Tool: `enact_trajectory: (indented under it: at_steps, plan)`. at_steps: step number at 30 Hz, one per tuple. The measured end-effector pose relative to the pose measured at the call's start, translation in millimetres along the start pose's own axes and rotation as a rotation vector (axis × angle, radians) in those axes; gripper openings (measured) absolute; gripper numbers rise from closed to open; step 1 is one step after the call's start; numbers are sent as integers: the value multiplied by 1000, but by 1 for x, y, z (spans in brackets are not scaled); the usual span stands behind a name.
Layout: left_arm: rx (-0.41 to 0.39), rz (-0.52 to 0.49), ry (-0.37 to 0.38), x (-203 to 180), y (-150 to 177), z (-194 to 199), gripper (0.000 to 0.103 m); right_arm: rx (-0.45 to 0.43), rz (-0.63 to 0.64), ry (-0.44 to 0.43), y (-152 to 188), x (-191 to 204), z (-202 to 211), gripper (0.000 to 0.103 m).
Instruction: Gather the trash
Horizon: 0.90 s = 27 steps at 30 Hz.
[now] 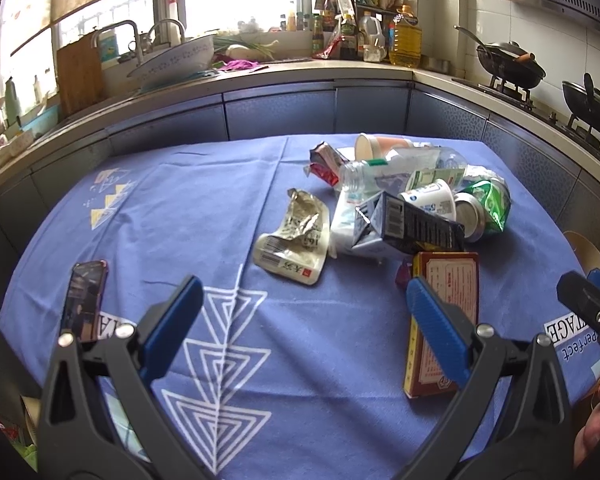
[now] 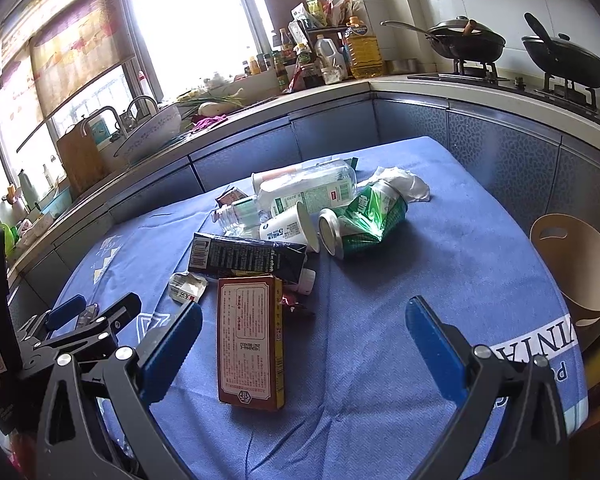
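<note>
A heap of trash lies on the blue tablecloth (image 1: 188, 208): a crushed green can (image 1: 486, 208) (image 2: 360, 220), a clear plastic bottle (image 1: 384, 172) (image 2: 300, 192), a white yogurt cup (image 1: 432, 198) (image 2: 288, 228), a dark carton (image 1: 416, 226) (image 2: 248, 260), a flattened sauce pouch (image 1: 296, 240), and a red box (image 1: 446, 316) (image 2: 250, 336) nearest me. My left gripper (image 1: 304, 320) is open and empty above the cloth, left of the red box. My right gripper (image 2: 304, 344) is open and empty, with the red box between its fingers' line of sight.
A phone (image 1: 84, 300) lies at the cloth's left edge. A tan bin (image 2: 576, 272) stands at the table's right. The counter behind holds a sink, bottles and an oil jug (image 1: 406, 36); woks (image 2: 466, 42) sit on the stove.
</note>
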State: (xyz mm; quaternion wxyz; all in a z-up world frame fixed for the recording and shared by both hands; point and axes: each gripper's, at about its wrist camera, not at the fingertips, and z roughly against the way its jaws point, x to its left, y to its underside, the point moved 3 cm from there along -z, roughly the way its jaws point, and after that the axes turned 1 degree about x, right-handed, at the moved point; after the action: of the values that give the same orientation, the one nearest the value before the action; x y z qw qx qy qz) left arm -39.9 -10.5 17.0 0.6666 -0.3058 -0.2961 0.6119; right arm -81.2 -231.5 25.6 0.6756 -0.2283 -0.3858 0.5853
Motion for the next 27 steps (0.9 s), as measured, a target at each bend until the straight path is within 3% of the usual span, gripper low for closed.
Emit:
enact_trajectory:
  at_steps: [22,27]
  plan:
    - [24,2,3,1,6,-5,98,22,-14,-9,5,-2,-4,100]
    - [31,1,14,4,7,-10,98,67,-15,-34,9,-2,-15,100]
